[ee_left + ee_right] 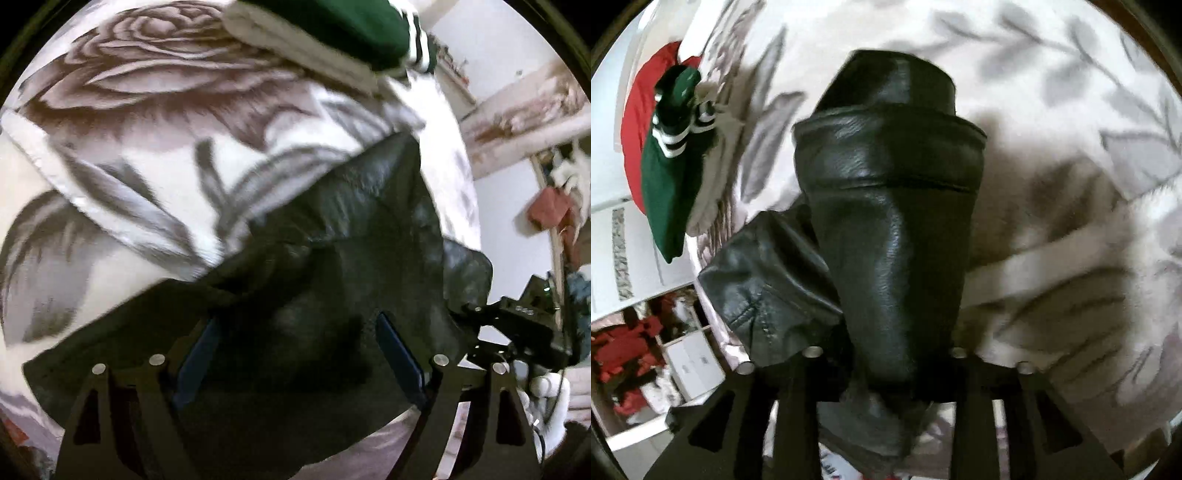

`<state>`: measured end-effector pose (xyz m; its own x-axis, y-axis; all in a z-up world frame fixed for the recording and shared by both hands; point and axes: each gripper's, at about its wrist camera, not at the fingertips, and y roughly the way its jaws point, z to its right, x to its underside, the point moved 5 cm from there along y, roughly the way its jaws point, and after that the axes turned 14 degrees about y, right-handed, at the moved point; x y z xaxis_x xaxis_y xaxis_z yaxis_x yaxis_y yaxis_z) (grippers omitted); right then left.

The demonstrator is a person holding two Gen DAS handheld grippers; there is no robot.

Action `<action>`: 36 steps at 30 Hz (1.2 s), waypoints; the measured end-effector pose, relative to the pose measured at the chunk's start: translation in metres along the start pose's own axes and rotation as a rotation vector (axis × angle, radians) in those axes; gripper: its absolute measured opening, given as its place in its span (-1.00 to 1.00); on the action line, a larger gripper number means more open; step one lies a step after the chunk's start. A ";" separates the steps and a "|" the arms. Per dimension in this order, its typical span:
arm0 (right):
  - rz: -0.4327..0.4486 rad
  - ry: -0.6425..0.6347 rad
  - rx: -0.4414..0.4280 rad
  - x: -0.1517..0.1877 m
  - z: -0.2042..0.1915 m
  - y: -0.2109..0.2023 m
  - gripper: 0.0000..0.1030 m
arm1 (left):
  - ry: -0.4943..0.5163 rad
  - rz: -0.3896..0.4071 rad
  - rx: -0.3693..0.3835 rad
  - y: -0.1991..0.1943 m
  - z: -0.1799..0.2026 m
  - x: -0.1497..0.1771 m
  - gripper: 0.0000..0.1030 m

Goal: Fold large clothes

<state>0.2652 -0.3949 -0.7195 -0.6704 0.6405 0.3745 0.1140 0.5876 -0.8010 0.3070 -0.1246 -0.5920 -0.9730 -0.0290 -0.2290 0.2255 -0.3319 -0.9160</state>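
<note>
Two fisheye views look down along hand-held tongs at a black leather jacket (332, 258) lying on a bed covered by a white blanket (147, 166) printed with large grey and brown roses and leaves.

In the left wrist view, the left tongs (299, 354) stand wide open above the jacket, their blue-padded fingers (199, 350) apart with only dark leather showing between them; the pads press on nothing. The jacket spreads from the lower left up towards the middle right of the view, creased and partly blurred. At the top edge sits a folded pile: a green garment (343, 26) with white stripes on top of a cream one (295, 51). At the right edge, the right tongs' black body (517, 325) shows beside a white-gloved hand (546, 387).

In the right wrist view, the right tongs (886, 369) have a thick fold of the jacket (894, 221) running between their black fingers, which sit close against the leather on both sides; they appear to grip it, though the fingertips are hidden under the fold. The fold stands up towards the camera, glossy, with a seam across it. A sleeve or flap (764, 288) hangs to its left. The green striped garment (672, 166) lies at the left, over something red (635, 129)
</note>
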 end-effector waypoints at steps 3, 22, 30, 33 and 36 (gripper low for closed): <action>-0.018 -0.034 0.004 -0.003 0.013 0.015 0.01 | -0.001 -0.017 -0.081 0.021 -0.001 -0.001 0.54; -0.157 -0.166 -0.174 -0.049 -0.038 0.084 0.50 | -0.054 -0.014 -0.127 0.055 -0.029 -0.009 0.88; -0.083 -0.159 -0.207 -0.039 -0.044 0.063 -0.32 | -0.065 -0.003 -0.160 0.035 -0.024 0.000 0.89; -0.049 -0.209 -0.224 -0.022 -0.057 0.042 -0.38 | -0.101 -0.017 -0.149 0.032 -0.030 0.016 0.91; -0.031 -0.269 -0.226 -0.002 -0.072 0.025 -0.42 | -0.122 0.004 -0.101 0.039 -0.040 0.023 1.00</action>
<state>0.3223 -0.3460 -0.7074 -0.8421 0.4848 0.2366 0.2295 0.7189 -0.6561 0.2949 -0.1007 -0.6461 -0.9695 -0.1463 -0.1965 0.2270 -0.2351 -0.9451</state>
